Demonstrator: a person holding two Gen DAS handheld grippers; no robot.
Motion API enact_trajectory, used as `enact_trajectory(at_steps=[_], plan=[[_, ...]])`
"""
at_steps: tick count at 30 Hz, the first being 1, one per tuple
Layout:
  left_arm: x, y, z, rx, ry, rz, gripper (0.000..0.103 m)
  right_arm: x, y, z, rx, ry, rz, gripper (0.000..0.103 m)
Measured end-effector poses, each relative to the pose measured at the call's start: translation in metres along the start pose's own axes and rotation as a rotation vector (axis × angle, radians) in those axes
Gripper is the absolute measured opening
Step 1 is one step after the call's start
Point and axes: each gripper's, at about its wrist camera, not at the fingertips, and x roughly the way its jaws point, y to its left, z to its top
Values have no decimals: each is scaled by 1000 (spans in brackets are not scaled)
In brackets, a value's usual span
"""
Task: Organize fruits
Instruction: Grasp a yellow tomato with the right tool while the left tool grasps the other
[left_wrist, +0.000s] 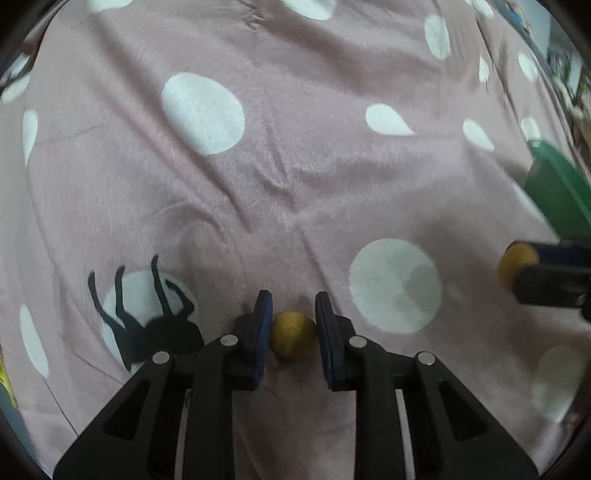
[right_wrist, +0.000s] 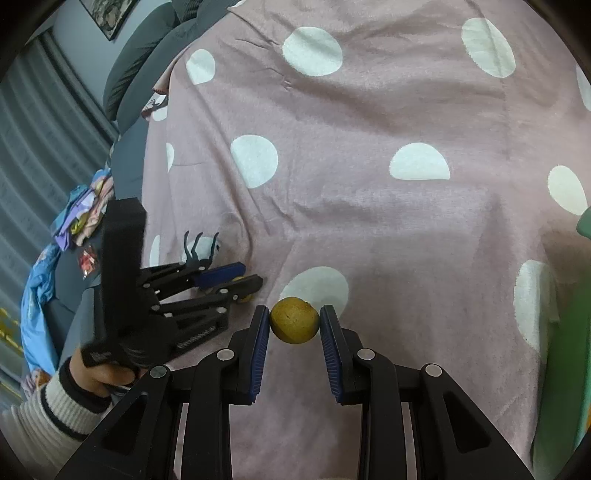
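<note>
Fruit is sitting in both my claws: my left gripper (left_wrist: 293, 325) is clenching a small yellow fruit (left_wrist: 293, 335) at six o'clock in its view, my right gripper (right_wrist: 294, 325) another yellow-brown fruit (right_wrist: 294, 320). Both are hanging over the dotted pink blanket (left_wrist: 295, 166). They're looking light, round and likely to roll, so I'm pinching across the widest middle. A green container (left_wrist: 557, 192) is waiting at three o'clock.

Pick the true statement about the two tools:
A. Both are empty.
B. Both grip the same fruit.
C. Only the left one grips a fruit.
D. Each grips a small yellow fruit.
D: the left tool clamps one fruit, the right tool another fruit, apart on the blanket.
</note>
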Motion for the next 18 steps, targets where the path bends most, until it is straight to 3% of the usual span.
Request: enact_trajectory(at_steps=[3, 4, 5, 9, 14, 18], plan=[[-12, -1, -1, -24, -18, -37, 22, -1, 0, -1, 5, -3, 0, 30], [-18, -3, -2, -25, -27, -49, 9, -2, 0, -2, 7, -5, 0, 30], [-26, -7, -2, -23, -40, -70, 6, -2, 0, -3, 9, -5, 1, 30], [-45, -18, -6, -2, -87, -87, 9, -6, -1, -8, 15, -5, 0, 30], [-43, -7, -18, -22, -50, -55, 16, -12, -3, -15, 30, -3, -11, 30], [-33, -3, -26, -19, -15, -38, 36, -17, -6, -19, 42, -11, -6, 30]])
